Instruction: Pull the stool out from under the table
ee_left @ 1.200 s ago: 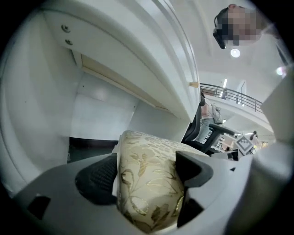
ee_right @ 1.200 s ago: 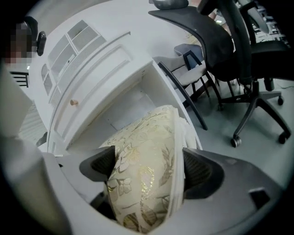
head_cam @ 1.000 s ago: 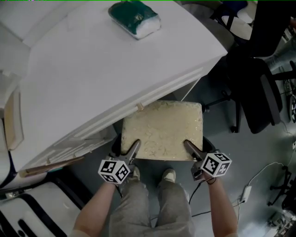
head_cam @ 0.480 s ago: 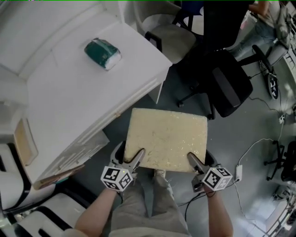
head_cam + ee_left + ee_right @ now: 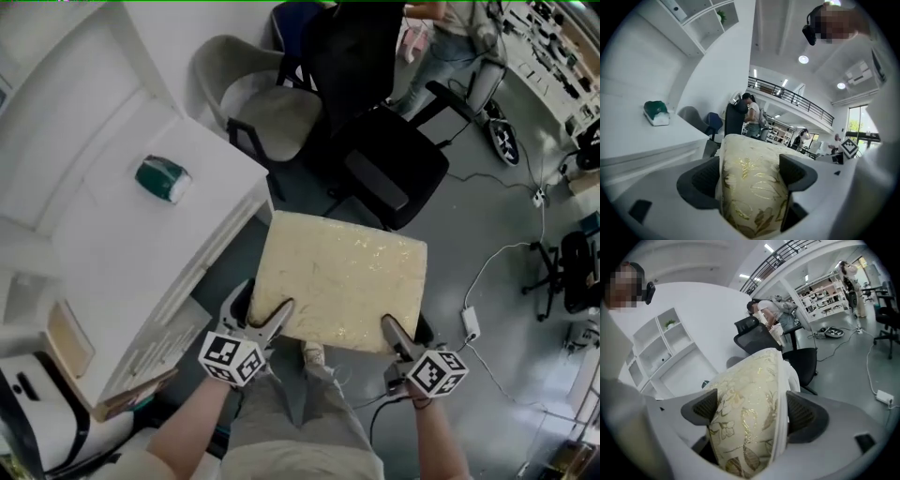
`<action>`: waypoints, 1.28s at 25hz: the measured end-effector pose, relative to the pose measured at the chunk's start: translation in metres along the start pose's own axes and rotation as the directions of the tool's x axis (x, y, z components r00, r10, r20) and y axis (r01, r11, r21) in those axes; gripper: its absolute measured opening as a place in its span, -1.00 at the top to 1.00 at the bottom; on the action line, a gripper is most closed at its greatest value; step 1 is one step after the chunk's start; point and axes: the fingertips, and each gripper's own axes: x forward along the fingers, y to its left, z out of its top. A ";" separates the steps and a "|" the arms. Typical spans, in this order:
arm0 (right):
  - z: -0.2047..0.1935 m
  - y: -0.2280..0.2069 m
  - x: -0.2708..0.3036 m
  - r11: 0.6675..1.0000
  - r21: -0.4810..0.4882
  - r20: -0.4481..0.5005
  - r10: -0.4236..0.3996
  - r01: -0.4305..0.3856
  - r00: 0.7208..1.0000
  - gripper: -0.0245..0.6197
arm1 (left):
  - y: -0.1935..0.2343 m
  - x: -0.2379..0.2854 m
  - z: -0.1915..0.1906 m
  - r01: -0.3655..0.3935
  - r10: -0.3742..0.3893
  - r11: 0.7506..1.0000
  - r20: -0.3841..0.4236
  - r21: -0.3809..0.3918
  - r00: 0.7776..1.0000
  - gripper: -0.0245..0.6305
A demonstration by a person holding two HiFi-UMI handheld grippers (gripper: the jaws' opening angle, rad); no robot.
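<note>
The stool (image 5: 337, 278) has a square cream seat with a gold leaf pattern and stands on the grey floor, fully clear of the white table (image 5: 122, 244) to its left. My left gripper (image 5: 270, 323) is shut on the seat's near left edge, and the cushion (image 5: 752, 185) fills the space between its jaws. My right gripper (image 5: 394, 336) is shut on the near right edge, where the cushion (image 5: 747, 420) is pinched in the same way. The stool's legs are hidden under the seat.
A green and white sponge (image 5: 163, 178) lies on the table. A grey chair (image 5: 253, 108) and a black office chair (image 5: 389, 164) stand just beyond the stool. Cables and a white power brick (image 5: 469, 323) lie on the floor at right. A person (image 5: 455, 28) stands at the far side.
The stool has come out from under the table edge and now stands free on the floor. Both grippers kept their hold, and the head view has swung away from the table.
</note>
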 end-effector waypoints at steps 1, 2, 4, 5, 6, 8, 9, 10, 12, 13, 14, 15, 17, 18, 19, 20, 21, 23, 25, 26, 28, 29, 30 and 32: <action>0.006 -0.003 -0.009 1.000 0.007 0.019 -0.011 0.011 1.000 -0.55 | -0.010 0.006 0.006 0.020 -0.020 1.000 -0.002 0.012 1.000 -0.33; 0.012 -0.007 -0.017 1.000 0.014 0.038 -0.021 0.020 0.999 -0.55 | -0.019 0.011 0.011 0.039 -0.039 0.999 -0.003 0.023 0.999 -0.33; 0.022 -0.014 -0.032 0.999 0.029 0.071 -0.039 0.038 0.997 -0.55 | -0.036 0.023 0.019 0.074 -0.074 0.996 -0.007 0.043 0.997 -0.33; 0.027 -0.017 -0.038 0.998 0.035 0.084 -0.051 0.049 0.995 -0.55 | -0.043 0.029 0.022 0.091 -0.091 0.995 -0.011 0.051 0.996 -0.33; 0.030 -0.021 -0.045 0.997 0.040 0.094 -0.065 0.061 0.993 -0.55 | -0.051 0.034 0.023 0.106 -0.106 0.993 -0.017 0.055 0.994 -0.33; 0.034 -0.029 -0.057 0.995 0.051 0.110 -0.087 0.082 0.990 -0.55 | -0.063 0.042 0.024 0.134 -0.132 0.989 -0.032 0.058 0.991 -0.33; 0.035 -0.033 -0.061 0.995 0.056 0.117 -0.094 0.088 0.989 -0.55 | -0.068 0.046 0.023 0.145 -0.143 0.988 -0.038 0.060 0.989 -0.33; 0.035 -0.037 -0.064 0.994 0.062 0.123 -0.100 0.093 0.987 -0.55 | -0.072 0.050 0.022 0.153 -0.151 0.986 -0.043 0.062 0.988 -0.33; 0.035 -0.046 -0.067 0.992 0.075 0.129 -0.111 0.102 0.985 -0.55 | -0.078 0.057 0.019 0.162 -0.159 0.984 -0.050 0.069 0.986 -0.33; 0.033 -0.051 -0.066 0.991 0.082 0.129 -0.115 0.105 0.985 -0.55 | -0.079 0.061 0.015 0.165 -0.162 0.984 -0.054 0.071 0.985 -0.33; 0.030 -0.057 -0.064 0.990 0.089 0.129 -0.118 0.107 0.985 -0.55 | -0.079 0.066 0.011 0.168 -0.164 0.983 -0.060 0.073 0.985 -0.33; 0.026 -0.063 -0.062 0.989 0.096 0.128 -0.122 0.110 0.984 -0.55 | -0.078 0.070 0.004 0.172 -0.167 0.983 -0.067 0.072 0.984 -0.33; 0.017 -0.078 -0.055 0.988 0.106 0.123 -0.128 0.115 0.984 -0.55 | -0.075 0.080 -0.010 0.176 -0.170 0.982 -0.083 0.069 0.982 -0.33; 0.013 -0.086 -0.050 0.987 0.111 0.117 -0.130 0.117 0.985 -0.55 | -0.073 0.086 -0.018 0.176 -0.169 0.982 -0.092 0.068 0.981 -0.33; 0.008 -0.094 -0.045 0.986 0.117 0.110 -0.132 0.119 0.985 -0.55 | -0.070 0.092 -0.026 0.174 -0.166 0.983 -0.100 0.067 0.981 -0.33; 0.003 -0.102 -0.038 0.985 0.124 0.102 -0.135 0.122 0.986 -0.55 | -0.066 0.098 -0.034 0.171 -0.163 0.983 -0.110 0.066 0.980 -0.33; -0.003 -0.109 -0.032 0.983 0.131 0.094 -0.138 0.126 0.986 -0.55 | -0.062 0.104 -0.043 0.170 -0.161 0.983 -0.119 0.063 0.980 -0.33; -0.015 -0.123 -0.019 0.980 0.145 0.078 -0.147 0.134 0.986 -0.55 | -0.052 0.115 -0.061 0.166 -0.157 0.985 -0.139 0.056 0.978 -0.33; -0.027 -0.137 -0.005 0.978 0.156 0.063 -0.152 0.141 0.986 -0.55 | -0.041 0.125 -0.078 0.159 -0.149 0.986 -0.155 0.050 0.977 -0.33; -0.032 -0.143 0.002 0.977 0.161 0.058 -0.153 0.142 0.987 -0.55 | -0.036 0.131 -0.085 0.155 -0.145 0.987 -0.160 0.048 0.976 -0.33; -0.041 -0.155 0.016 0.975 0.168 0.049 -0.152 0.142 0.987 -0.55 | -0.027 0.141 -0.100 0.150 -0.141 0.988 -0.168 0.046 0.976 -0.33; -0.046 -0.160 0.022 0.975 0.169 0.045 -0.152 0.142 0.987 -0.55 | -0.022 0.145 -0.107 0.149 -0.139 0.988 -0.172 0.044 0.975 -0.33; -0.050 -0.166 0.028 0.975 0.169 0.043 -0.151 0.142 0.988 -0.55 | -0.017 0.149 -0.113 0.148 -0.138 0.988 -0.175 0.042 0.975 -0.33; -0.057 -0.177 0.040 0.977 0.165 0.042 -0.147 0.138 0.988 -0.55 | -0.009 0.158 -0.127 0.145 -0.137 0.989 -0.179 0.035 0.974 -0.33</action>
